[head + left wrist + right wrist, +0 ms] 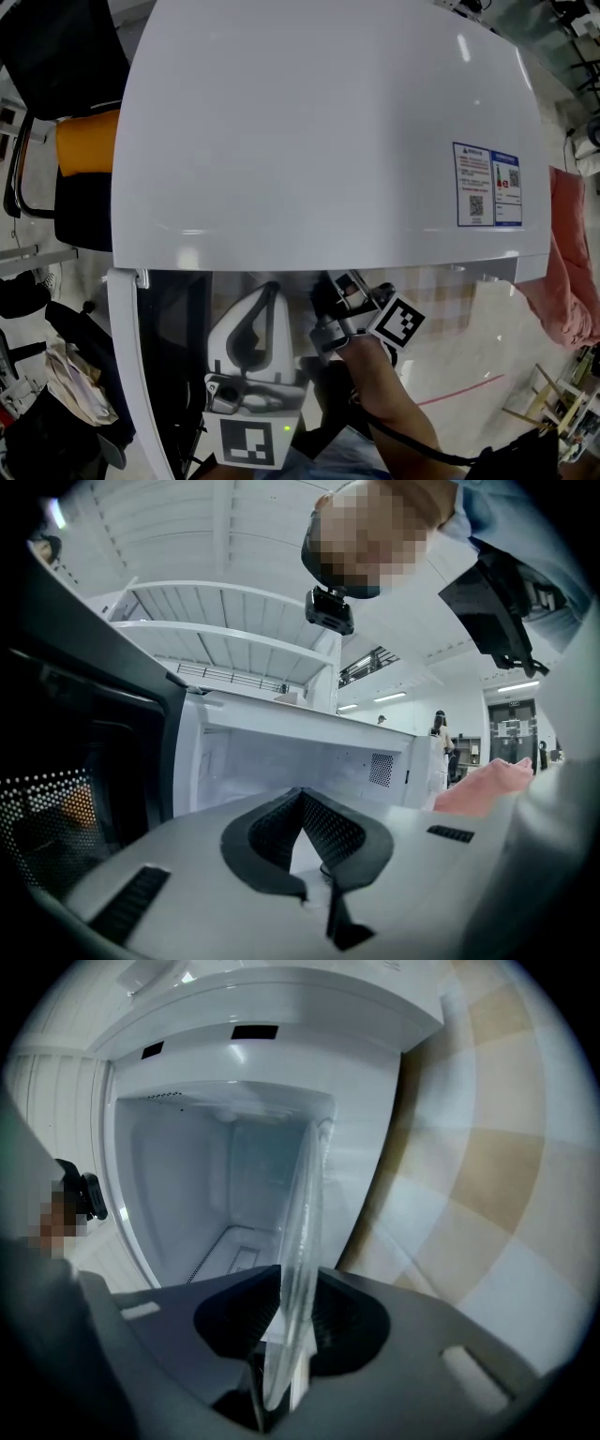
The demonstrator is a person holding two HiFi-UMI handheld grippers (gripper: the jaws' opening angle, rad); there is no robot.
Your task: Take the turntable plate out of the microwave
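White metal microwave [309, 141] fills the head view from above, with its dark-glass door [173, 347] swung open on the left. Its pale cavity [206, 1185] faces the right gripper view, and tan-and-cream checked floor [487, 1166] shows to the right of it. The clear round glass turntable plate [305, 1204] appears edge-on there, rising from the jaws in front of the cavity mouth. Whether its far rim lies inside cannot be told. The right gripper [296, 1288] pinches the plate's near rim between its black ribbed pads. The left gripper [300, 797] hangs before the opening, beside the door, its tips pressed together on nothing.
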